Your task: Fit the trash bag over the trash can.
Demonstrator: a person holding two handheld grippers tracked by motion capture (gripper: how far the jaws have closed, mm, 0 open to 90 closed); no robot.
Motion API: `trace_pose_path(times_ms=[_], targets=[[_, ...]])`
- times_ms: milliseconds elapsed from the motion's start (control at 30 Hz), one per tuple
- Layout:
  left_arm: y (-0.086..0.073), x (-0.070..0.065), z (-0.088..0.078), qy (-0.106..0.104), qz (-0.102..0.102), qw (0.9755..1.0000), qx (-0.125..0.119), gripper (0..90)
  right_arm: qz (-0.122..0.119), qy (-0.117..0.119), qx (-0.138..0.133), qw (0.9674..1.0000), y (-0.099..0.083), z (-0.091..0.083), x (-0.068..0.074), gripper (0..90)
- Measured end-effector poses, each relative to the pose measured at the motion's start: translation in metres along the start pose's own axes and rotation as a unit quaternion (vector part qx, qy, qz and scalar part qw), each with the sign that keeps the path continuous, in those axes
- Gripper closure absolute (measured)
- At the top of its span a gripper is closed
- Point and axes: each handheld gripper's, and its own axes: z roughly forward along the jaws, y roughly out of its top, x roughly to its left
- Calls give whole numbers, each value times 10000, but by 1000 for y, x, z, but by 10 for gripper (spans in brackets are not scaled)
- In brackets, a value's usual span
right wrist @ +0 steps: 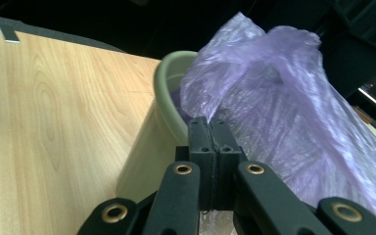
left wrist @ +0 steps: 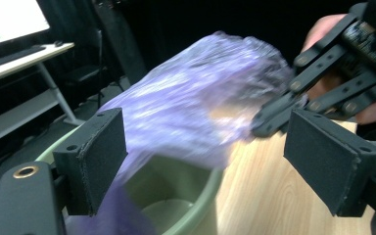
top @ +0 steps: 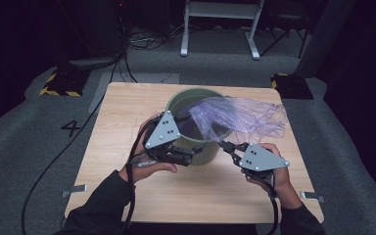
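A pale green bucket stands in the middle of the wooden table. A thin purple plastic bag hangs partly inside it and billows out over the right rim. My right gripper is shut on the bag's near edge, just right of the bucket; in the right gripper view its jaws pinch the film beside the bucket's rim. My left gripper stands open at the bucket's near left rim. In the left gripper view its pads flank the bag without pressing it, above the bucket.
Bare wood lies between the bucket and the table's front edge. Metal clips sit at the front corners. Beyond the table are cables, a white frame and yellow-black striped blocks on grey carpet.
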Motion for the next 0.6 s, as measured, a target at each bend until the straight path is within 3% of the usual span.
trace_pose_path(times_ms=[67,233,300,367,467,600], targets=[[3,-4,6,17,95,9999,79,154,-60,40,3,10000,2,2,3,899],[5,-3,22,173,79,9994,304,173,-120,110,-20,9999,5,4,10,899],[5,-3,28,267,118,9987,412,251,-122,100,-55,9999,5,3,11,899],[5,-3,32,517,229,9968,563,372,-138,102,-56,9998,4,2,13,899],[3,0,36,612,280,9955,660,508,-139,113,-71,9998,4,0,15,899],[0,8,36,616,318,9949,732,761,-121,142,-134,9997,4,-3,18,899]])
